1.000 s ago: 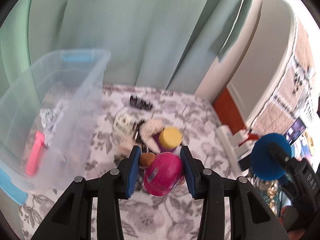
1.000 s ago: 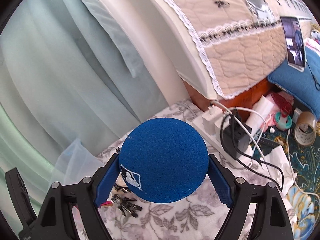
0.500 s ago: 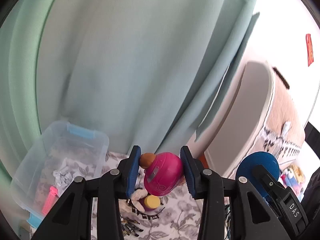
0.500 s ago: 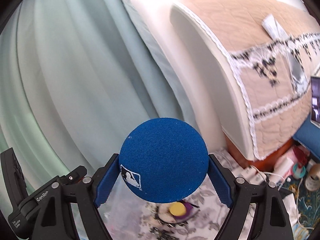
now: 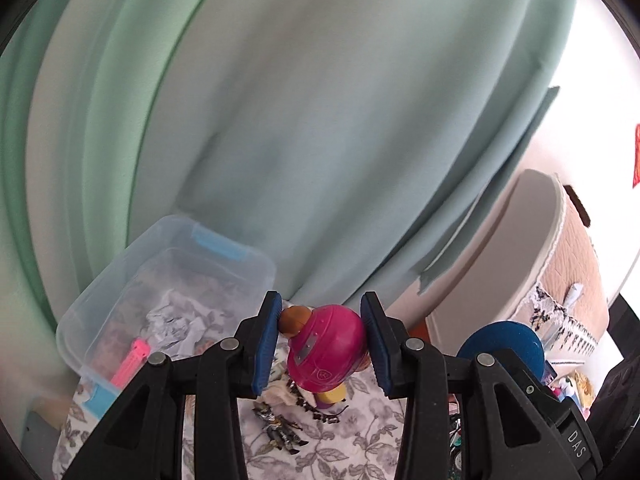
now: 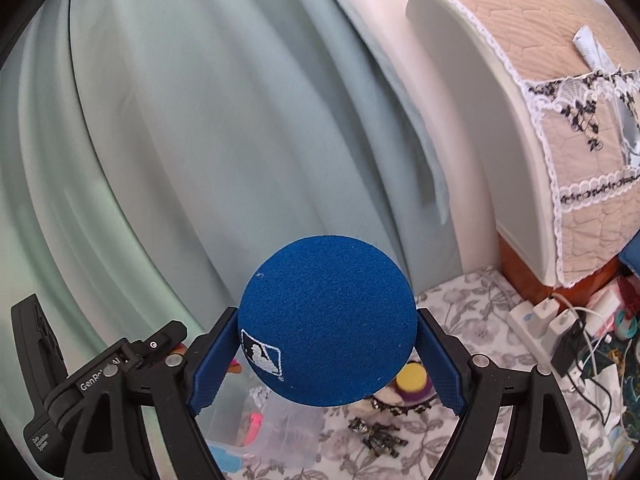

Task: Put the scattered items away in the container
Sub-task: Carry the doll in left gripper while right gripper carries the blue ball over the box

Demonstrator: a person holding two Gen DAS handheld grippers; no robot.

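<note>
Left tool (image 5: 320, 344): I held it raised, pads clamped on the pink toy (image 5: 326, 354), above the floral cloth (image 5: 360, 440). Right tool (image 6: 326, 354): I held it raised, pads gripping the blue ball (image 6: 328, 328). Clear container (image 5: 100, 312): lay far left, holding crumpled paper (image 5: 176, 324) and a pink item (image 5: 132, 362).

The ball (image 6: 326, 328) at lower centre was deep blue with a white logo. The toy (image 5: 326, 350) was magenta with a brown knob. The container (image 5: 168, 276) at lower left was clear with light-blue latches. The surface (image 6: 472, 320) wore a grey floral print on white; the curtain (image 5: 320, 120) was pale green.
</note>
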